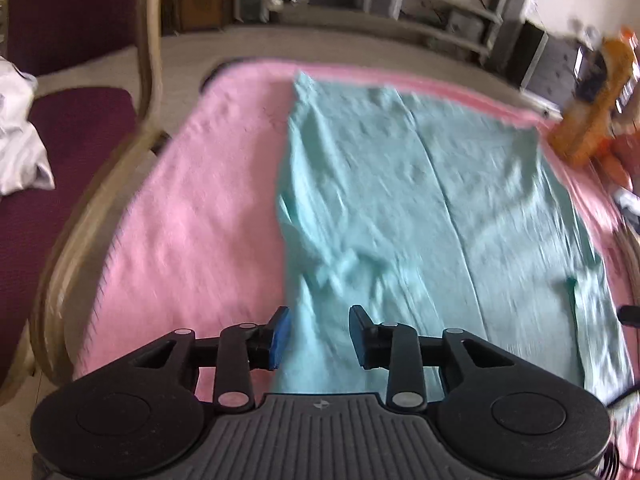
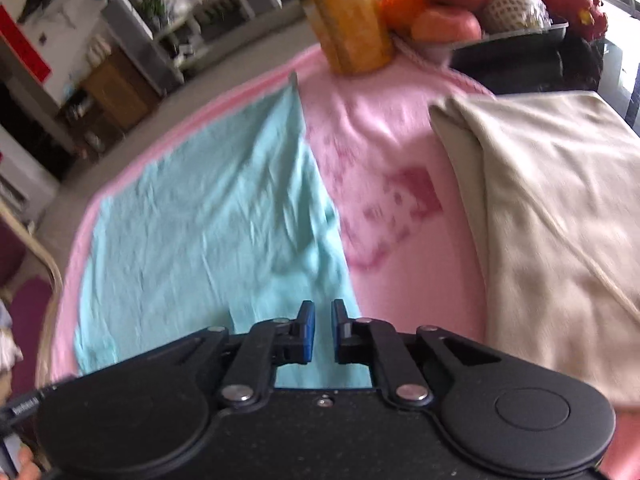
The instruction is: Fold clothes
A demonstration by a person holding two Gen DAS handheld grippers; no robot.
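One teal garment (image 1: 420, 200) lay spread flat on a pink cloth (image 1: 192, 208) covering the worktop, its near edge rumpled. Left gripper (image 1: 319, 336) hovered over that near edge, jaws partly open, fabric under the gap but not pinched as far as visible. Right gripper (image 2: 323, 330) sat at the garment's near right corner, jaws almost closed with a thin gap; whether cloth was caught, cannot tell. One folded beige garment (image 2: 552, 220) lay to the right on the pink cloth. Beyond: one orange carton (image 2: 348, 20) and one dark tray (image 2: 520, 36) piled with fruit (image 2: 452, 4). One maroon chair (image 1: 72, 128) stood left of the worktop.
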